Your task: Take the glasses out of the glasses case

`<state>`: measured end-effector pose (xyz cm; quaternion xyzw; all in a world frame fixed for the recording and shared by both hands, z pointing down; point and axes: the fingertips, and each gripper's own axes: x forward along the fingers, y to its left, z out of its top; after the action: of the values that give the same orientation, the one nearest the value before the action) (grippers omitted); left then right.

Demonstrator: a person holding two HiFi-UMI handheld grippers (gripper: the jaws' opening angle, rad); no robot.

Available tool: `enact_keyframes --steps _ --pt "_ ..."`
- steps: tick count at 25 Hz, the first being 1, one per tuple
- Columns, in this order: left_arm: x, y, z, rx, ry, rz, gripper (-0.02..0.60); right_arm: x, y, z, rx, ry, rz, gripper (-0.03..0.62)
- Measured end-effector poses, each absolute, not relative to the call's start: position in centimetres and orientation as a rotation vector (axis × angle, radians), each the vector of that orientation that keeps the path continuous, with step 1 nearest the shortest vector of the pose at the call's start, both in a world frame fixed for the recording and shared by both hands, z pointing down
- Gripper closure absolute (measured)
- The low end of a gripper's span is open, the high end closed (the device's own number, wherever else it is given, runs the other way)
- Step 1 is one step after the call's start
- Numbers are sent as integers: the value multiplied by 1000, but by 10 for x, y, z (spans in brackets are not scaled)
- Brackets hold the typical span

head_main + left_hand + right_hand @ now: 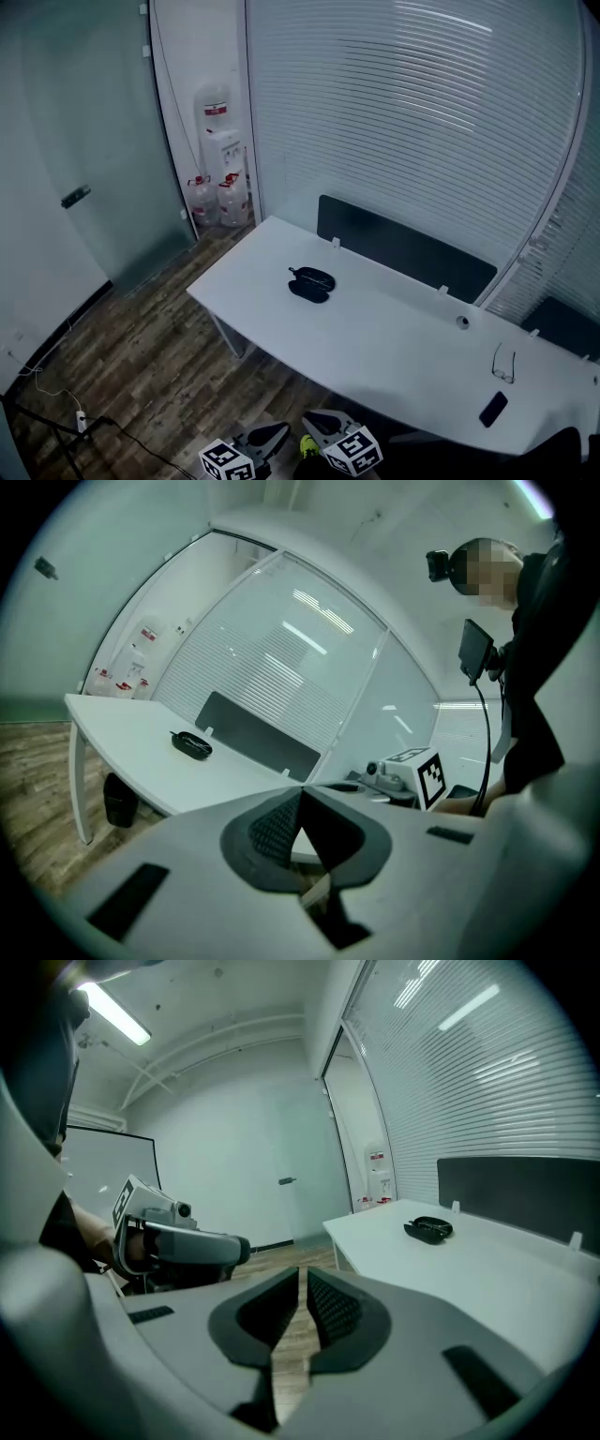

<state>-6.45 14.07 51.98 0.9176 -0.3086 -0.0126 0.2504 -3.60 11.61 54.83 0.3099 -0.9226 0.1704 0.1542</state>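
A black glasses case (311, 283) lies open on the far left part of the white table (394, 347). It shows small in the left gripper view (192, 745) and the right gripper view (428, 1229); what it holds is too small to make out. Both grippers hang low off the table's near edge, far from the case. My left gripper (274, 435) (300, 794) is shut, its tips touching with nothing between them. My right gripper (319, 422) (303, 1274) is shut and empty too. A pair of glasses (503, 364) lies on the table at the right.
A dark phone (493, 409) and a small round fitting (462, 322) are on the table's right part. A dark divider panel (403, 246) lines its far edge. A water dispenser (217, 141) with bottles (217, 199) stands in the corner. A black bin (119, 799) sits under the table.
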Motion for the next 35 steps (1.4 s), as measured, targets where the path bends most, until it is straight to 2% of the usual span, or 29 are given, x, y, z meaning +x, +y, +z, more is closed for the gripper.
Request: enact_keyframes --steps 19,35 --pt "-29 21 513 2480 -919 -43 578 -3 -11 532 828 -2688 390 563" --pt "-11 -10 519 2474 -897 -49 578 23 -48 539 899 -2660 408 536"
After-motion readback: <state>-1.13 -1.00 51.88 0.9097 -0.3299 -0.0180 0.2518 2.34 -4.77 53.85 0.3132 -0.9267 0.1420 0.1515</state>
